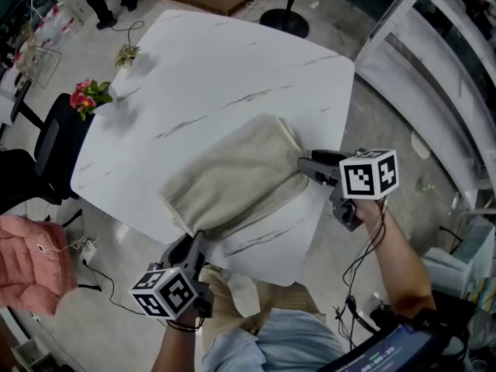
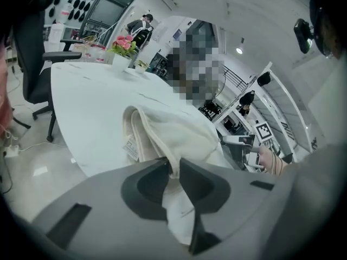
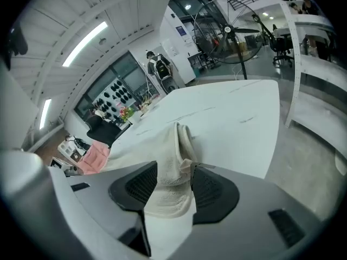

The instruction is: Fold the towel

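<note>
Towel (image 1: 232, 180) lies doubled on table (image 1: 225, 68), toward its 5 o'clock edge; left gripper (image 1: 195, 242) jaws pinched tight on the 7 o'clock corner; right gripper (image 1: 304, 166) jaws stand wide, pressing a thick bunch at 3 o'clock; risk: the bulky right hold probably slips on lifting, skewing the fold; left pinch may catch only 1 layer.

1. The towel (image 1: 232, 178) lies folded and slantwise on the white table (image 1: 225, 68).
2. The left gripper (image 1: 194, 242) meets the towel's near corner — the right gripper (image 1: 304, 166) meets its right-hand corner.
3. The flowers (image 1: 87, 95) stand well left of the towel — at the table's edge.
</note>
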Demonstrator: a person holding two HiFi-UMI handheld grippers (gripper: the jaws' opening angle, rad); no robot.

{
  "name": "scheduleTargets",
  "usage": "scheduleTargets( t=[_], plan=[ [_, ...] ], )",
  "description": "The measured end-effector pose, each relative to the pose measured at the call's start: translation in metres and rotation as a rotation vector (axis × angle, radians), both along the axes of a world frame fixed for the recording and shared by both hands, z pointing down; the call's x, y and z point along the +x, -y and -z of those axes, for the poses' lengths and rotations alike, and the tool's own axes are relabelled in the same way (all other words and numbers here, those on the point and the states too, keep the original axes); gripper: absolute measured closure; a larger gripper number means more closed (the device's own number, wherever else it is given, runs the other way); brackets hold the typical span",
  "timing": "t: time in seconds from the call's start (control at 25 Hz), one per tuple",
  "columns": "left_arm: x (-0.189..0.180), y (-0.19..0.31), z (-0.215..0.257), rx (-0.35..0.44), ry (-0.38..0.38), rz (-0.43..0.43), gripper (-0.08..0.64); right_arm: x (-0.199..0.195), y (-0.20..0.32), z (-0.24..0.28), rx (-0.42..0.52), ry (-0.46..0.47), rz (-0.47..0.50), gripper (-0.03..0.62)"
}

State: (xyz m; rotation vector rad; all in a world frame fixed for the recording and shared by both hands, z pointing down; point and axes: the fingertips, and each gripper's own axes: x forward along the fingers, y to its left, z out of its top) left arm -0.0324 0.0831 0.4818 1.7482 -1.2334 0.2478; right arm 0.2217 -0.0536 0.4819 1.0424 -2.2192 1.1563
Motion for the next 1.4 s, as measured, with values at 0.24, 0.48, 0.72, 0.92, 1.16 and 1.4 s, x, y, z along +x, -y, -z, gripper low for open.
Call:
scheduleTargets(
  t=[0.24,0.48,0.72,0.92,1.16,1.4],
  plan=[
    [0.000,0.009,0.012,-0.005,-0.045,0.005,0.503,-0.005,0.009,-0.022,-0.035,-0.072,0.008,0.515],
    [-0.004,0.021,0.033,0.012,-0.089,0.010,0.506,-0.005,0.021,0.003,0.014,-0.068,-0.014,0.574],
    [-0.006,0.021,0.038,0.011,-0.108,0.019,0.508,0.008,0.010,-0.006,-0.067,-0.011,-0.072,0.355],
    [-0.006,0.020,0.041,-0.001,-0.118,0.022,0.508,-0.006,0.010,-0.027,-0.156,0.051,-0.086,0.284],
    [-0.012,0.029,0.053,0.018,-0.113,0.014,0.508,-0.009,0.025,-0.011,-0.100,0.007,-0.065,0.526],
    [-0.019,0.035,0.082,0.070,-0.112,-0.004,0.508,-0.017,0.034,0.047,-0.037,0.044,-0.071,0.517]
  ],
)
